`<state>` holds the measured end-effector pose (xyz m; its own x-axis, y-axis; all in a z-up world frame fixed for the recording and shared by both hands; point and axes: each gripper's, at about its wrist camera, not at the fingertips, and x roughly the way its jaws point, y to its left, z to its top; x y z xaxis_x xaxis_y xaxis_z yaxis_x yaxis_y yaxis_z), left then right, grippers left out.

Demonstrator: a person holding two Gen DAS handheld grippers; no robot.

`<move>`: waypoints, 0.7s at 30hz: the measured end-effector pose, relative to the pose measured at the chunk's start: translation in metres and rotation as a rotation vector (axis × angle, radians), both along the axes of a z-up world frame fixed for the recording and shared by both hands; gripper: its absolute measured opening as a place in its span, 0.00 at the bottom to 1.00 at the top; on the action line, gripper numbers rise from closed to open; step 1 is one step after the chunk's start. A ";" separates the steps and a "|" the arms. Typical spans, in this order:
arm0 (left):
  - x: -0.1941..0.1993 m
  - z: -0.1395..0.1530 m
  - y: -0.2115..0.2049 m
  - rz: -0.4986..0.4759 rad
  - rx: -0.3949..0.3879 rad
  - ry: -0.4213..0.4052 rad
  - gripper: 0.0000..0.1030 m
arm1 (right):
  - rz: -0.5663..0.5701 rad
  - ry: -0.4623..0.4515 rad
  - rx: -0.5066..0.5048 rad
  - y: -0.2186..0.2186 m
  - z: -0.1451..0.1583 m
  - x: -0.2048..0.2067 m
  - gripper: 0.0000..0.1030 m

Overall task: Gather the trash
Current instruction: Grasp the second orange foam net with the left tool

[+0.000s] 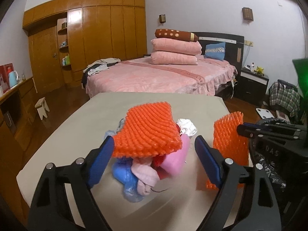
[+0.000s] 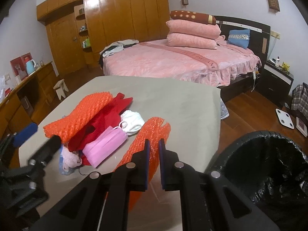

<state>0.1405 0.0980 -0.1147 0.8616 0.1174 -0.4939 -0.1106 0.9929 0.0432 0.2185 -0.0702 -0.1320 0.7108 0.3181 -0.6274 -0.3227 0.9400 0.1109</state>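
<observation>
My right gripper (image 2: 154,144) pinches an orange foam net (image 2: 152,134) above the counter (image 2: 182,105); I should carry it over the black-lined bin (image 2: 269,163) before releasing, while my left gripper (image 1: 154,148) straddles the pile wide.

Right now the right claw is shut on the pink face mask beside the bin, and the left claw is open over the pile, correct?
Not quite. The right claw is shut on an orange foam net, not the pink face mask, which lies in the pile on the table; the right wrist view shows it. The bin and the open left claw are as you say.
</observation>
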 end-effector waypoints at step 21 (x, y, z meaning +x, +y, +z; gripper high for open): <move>0.024 -0.008 -0.010 -0.024 0.080 -0.002 0.18 | -0.004 -0.011 0.034 -0.009 0.009 -0.001 0.09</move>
<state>0.1645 0.0881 -0.1222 0.8655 0.1362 -0.4821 -0.0874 0.9886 0.1225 0.2178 -0.0795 -0.1229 0.7186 0.3361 -0.6089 -0.3203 0.9370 0.1392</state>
